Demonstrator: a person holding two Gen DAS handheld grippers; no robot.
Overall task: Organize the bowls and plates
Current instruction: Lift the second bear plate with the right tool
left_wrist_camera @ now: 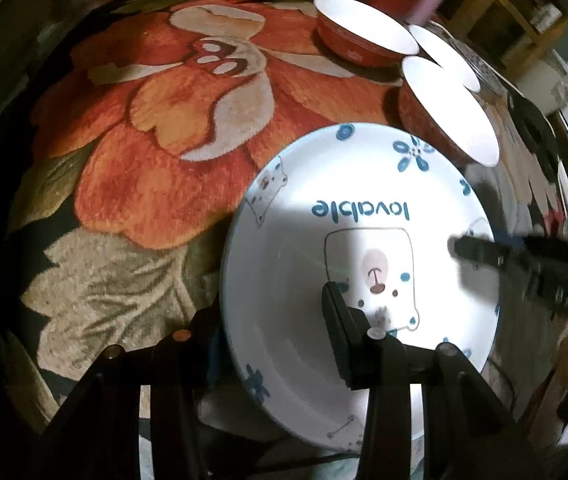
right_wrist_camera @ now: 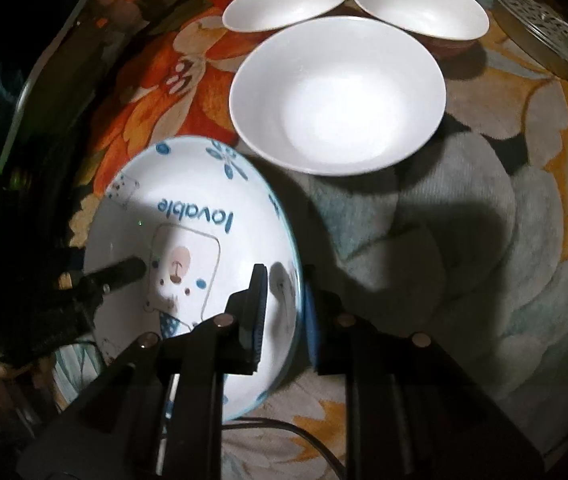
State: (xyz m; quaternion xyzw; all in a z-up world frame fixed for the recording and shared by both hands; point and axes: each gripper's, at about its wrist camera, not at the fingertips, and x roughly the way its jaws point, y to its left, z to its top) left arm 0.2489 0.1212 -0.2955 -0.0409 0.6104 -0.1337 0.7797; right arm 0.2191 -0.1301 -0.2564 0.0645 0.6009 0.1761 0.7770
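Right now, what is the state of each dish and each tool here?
Printed plate: tilted, held at two edges.
Right tool: shut on the plate's rim.
Left tool: closed on the plate's opposite rim.
Three bowls: upright, empty, on the flowered cloth.

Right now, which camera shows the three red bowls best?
The right wrist view: all three red bowls sit in full view with open white insides, beyond the lovable plate. The left wrist view shows the bowls squeezed at the upper right edge, overlapping; the rearmost is mostly hidden, though the red outsides show.
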